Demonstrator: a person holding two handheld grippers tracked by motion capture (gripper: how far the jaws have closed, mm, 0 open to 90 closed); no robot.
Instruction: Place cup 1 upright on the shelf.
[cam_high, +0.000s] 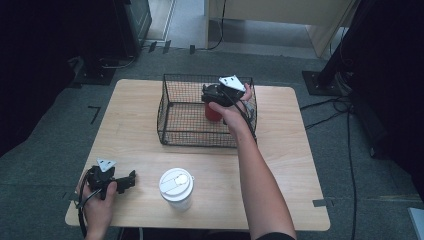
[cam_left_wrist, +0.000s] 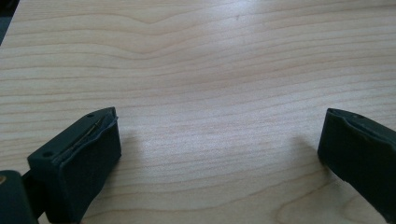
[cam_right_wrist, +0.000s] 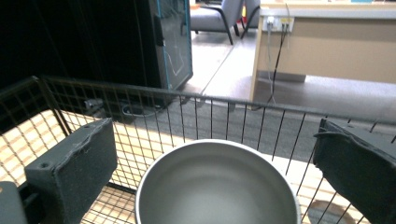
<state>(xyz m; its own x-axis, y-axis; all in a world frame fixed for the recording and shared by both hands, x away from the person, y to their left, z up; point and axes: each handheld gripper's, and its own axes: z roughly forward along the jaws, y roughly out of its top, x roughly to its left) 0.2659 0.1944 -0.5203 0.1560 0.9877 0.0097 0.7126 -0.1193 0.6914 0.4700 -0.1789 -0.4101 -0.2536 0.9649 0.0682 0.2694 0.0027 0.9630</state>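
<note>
Tabletop (cam_high: 280, 165): light wood grain, rounded corners, standing on a grey floor.

Wire basket (cam_high: 172, 107): black mesh, rectangular, open-topped, set at the middle of the tabletop toward its far edge.

Red cup (cam_high: 212, 113): upright inside the wire basket, at its right part; metal-lined mouth (cam_right_wrist: 217, 186) facing up. In the right gripper view it stands below and between the two jaws, and neither pad touches it.

White lidded cup (cam_high: 176, 186): upright on the near part of the tabletop, well apart from the basket, just right of the left gripper.

Right gripper (cam_high: 216, 95): held above the red cup over the basket; jaws spread wide, clamped on nothing.

Left gripper (cam_high: 129, 180): at the near left corner, low over bare tabletop (cam_left_wrist: 210, 93); jaws wide apart, with only wood between them.
</note>
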